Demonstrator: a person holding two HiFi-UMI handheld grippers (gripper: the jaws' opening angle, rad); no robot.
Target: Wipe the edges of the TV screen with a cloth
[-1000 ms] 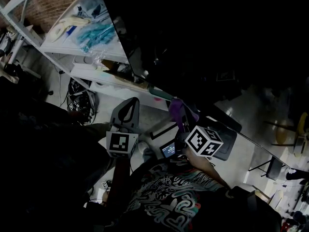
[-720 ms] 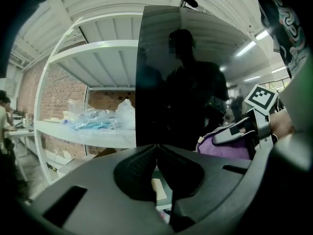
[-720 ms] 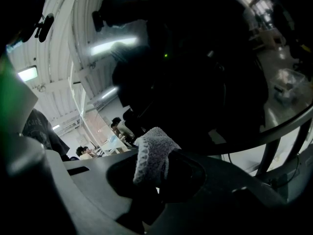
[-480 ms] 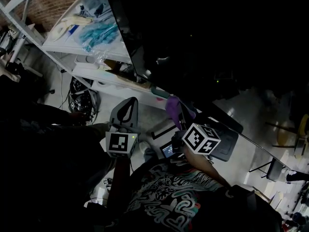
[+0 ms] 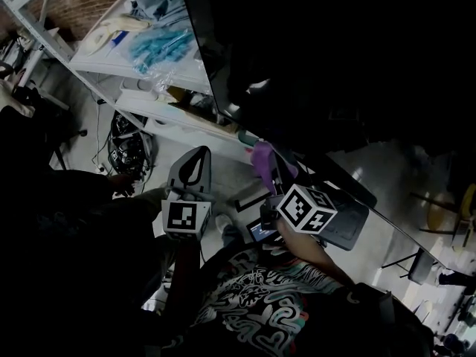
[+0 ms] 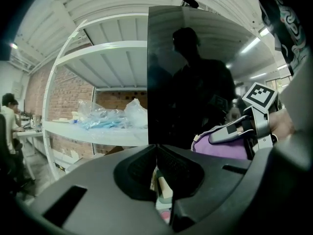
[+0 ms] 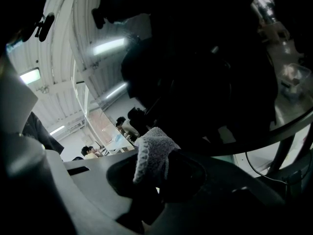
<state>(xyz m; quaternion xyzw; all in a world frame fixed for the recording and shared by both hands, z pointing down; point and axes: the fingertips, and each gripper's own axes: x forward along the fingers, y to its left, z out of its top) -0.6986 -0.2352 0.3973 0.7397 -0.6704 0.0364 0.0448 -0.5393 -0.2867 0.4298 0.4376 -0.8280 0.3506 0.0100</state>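
Down at the lower edge of the TV screen (image 5: 335, 50), the right gripper (image 7: 154, 173) is clamped on the purple cloth (image 7: 151, 153) — cloth right by the glass; the left gripper (image 6: 157, 153) hangs alongside — jaws together, holding nothing.

Swirl-printed black shirt (image 5: 260, 303); grey left gripper (image 5: 198, 155) bears black-white marker cube (image 5: 186, 220).

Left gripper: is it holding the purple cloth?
No, the left gripper's jaws are closed on nothing, while the purple cloth is pinched in the right gripper.
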